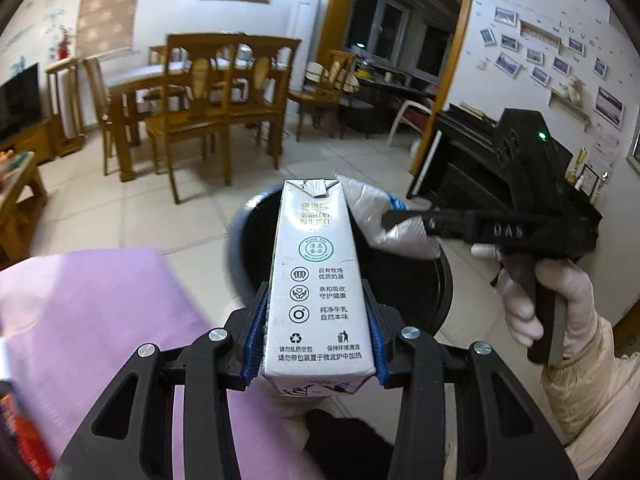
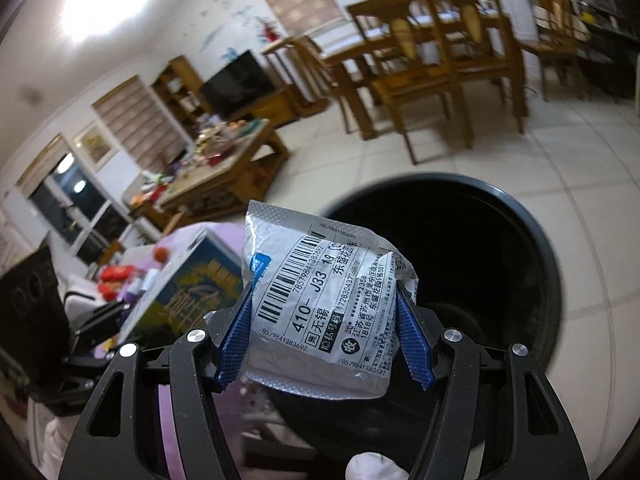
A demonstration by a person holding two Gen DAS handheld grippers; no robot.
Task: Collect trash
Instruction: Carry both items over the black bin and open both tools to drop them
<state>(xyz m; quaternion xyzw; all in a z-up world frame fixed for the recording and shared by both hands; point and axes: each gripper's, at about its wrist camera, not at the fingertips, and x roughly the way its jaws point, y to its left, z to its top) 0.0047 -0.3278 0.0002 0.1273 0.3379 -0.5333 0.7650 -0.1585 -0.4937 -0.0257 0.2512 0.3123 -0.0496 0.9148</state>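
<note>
Between the blue pads of the left claw [image 1: 318, 332] sits a white milk carton [image 1: 316, 280], clamped at its sides and held above the dark trash bin [image 1: 444, 292] on the tiled floor; the right claw [image 2: 326, 340] grips a crumpled silver courier bag [image 2: 324, 300] over the same bin [image 2: 500, 248]. Beside the bin lies a purple cloth [image 1: 92, 312]; wooden dining chairs [image 1: 208, 108] stand well apart behind.
</note>
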